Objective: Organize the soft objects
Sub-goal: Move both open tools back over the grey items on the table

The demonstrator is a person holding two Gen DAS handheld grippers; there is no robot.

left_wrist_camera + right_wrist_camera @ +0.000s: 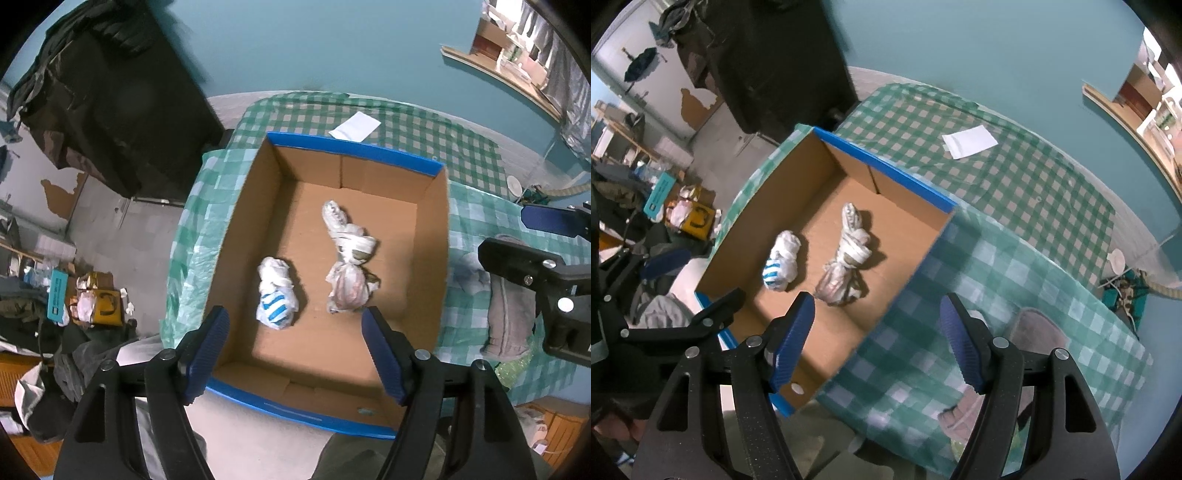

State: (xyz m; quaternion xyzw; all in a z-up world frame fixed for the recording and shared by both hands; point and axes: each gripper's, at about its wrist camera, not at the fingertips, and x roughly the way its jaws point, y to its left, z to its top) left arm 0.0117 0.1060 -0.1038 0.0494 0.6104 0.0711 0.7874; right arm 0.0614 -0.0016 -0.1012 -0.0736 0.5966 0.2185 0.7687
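Checked tablecloth (1015,206); both jaws gape empty.

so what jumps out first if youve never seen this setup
An open cardboard box with a blue rim sits on the green checked tablecloth. Two knotted plastic bags lie inside: a blue-striped one and a longer grey one. Both grippers, left and right, hang open; a grey cloth lies right of the box.
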